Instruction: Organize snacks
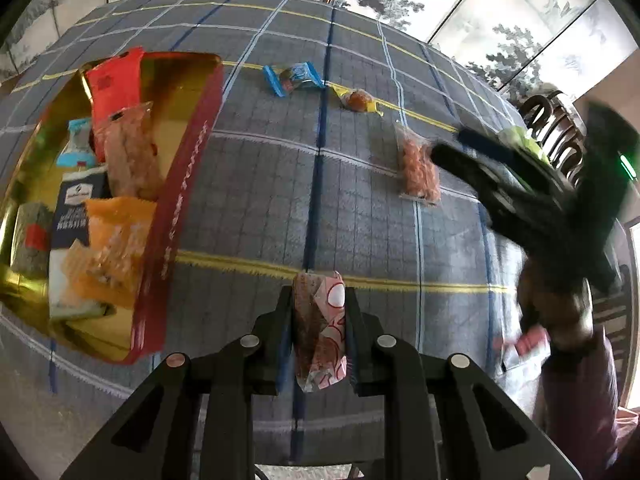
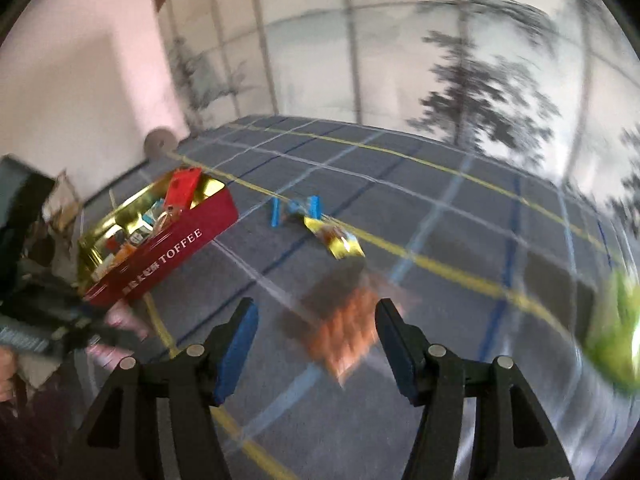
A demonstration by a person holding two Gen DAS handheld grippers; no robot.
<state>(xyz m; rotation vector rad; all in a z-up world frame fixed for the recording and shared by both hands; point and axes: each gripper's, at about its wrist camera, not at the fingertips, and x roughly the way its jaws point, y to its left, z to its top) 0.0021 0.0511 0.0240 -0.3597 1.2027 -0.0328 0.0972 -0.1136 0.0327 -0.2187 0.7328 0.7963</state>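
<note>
My left gripper [image 1: 319,300] is shut on a pink-and-white wrapped snack [image 1: 320,328], held above the plaid tablecloth, right of a red toffee tin [image 1: 176,216] with a gold inside that holds several snack packets. My right gripper [image 2: 316,320] is open and empty, just above an orange snack packet [image 2: 344,328] that lies blurred between its fingers. The same packet [image 1: 418,168] shows in the left wrist view beside the right gripper [image 1: 448,148]. A blue-wrapped snack [image 1: 294,77] [image 2: 298,208] and a yellow-wrapped snack [image 1: 358,100] [image 2: 334,240] lie further back.
The plaid tablecloth [image 1: 360,240] covers the table. A green packet [image 2: 616,340] lies at the right edge, blurred. A dark wooden chair back [image 1: 556,128] stands past the table's right side. A painted screen with trees stands behind the table.
</note>
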